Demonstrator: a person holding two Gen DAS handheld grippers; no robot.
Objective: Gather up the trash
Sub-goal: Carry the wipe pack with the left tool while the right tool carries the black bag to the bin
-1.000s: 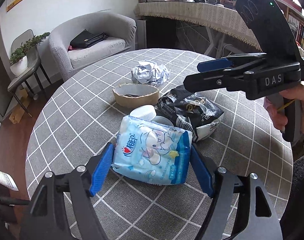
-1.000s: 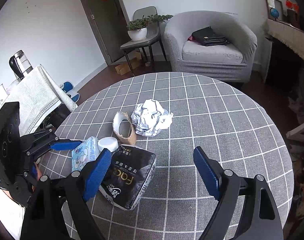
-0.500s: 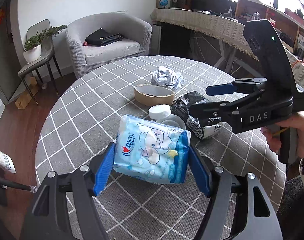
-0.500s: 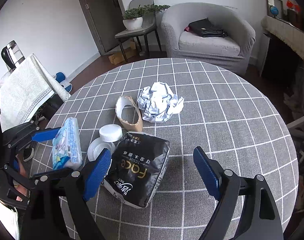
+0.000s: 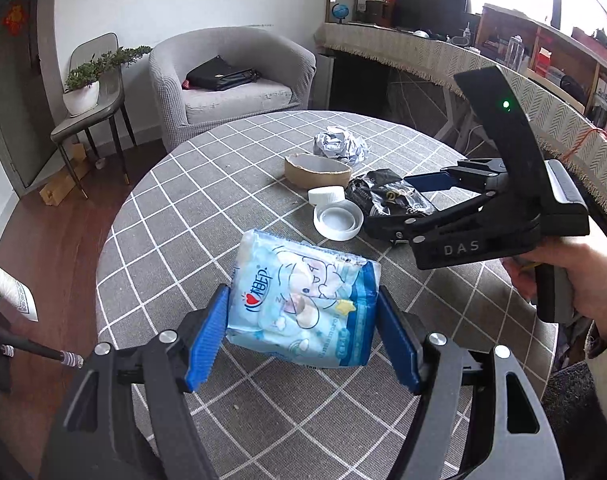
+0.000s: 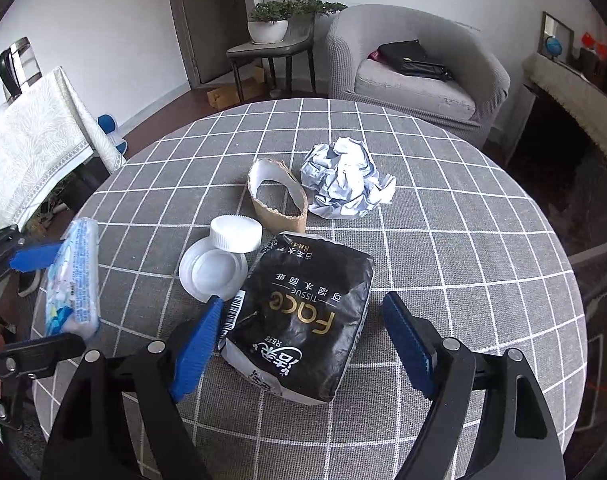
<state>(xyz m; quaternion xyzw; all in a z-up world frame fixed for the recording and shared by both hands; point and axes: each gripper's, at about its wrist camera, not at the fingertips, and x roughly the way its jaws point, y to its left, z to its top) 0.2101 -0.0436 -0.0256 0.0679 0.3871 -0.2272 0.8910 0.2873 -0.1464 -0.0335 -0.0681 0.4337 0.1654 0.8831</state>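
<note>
My left gripper (image 5: 301,344) is shut on a light blue tissue pack (image 5: 303,304) and holds it above the round checked table (image 5: 207,184). The pack also shows in the right wrist view (image 6: 73,280), at the far left. My right gripper (image 6: 303,336) is open, its jaws on either side of a black tissue pack (image 6: 303,312) lying on the table, not pressing it. In the left wrist view the right gripper (image 5: 419,204) hangs over that black pack (image 5: 387,200). A crumpled paper ball (image 6: 343,184), a brown cardboard ring (image 6: 279,200) and white plastic lids (image 6: 219,260) lie close by.
A grey armchair with a black bag (image 6: 415,64) stands beyond the table. A chair with a potted plant (image 6: 269,26) is by the door. A cloth-covered stand (image 6: 31,140) is at the left. A long desk (image 5: 443,60) runs along the right wall.
My left gripper has lifted the blue pack up and back from the pile. My right gripper has come down and forward until its jaws flank the black pack.
</note>
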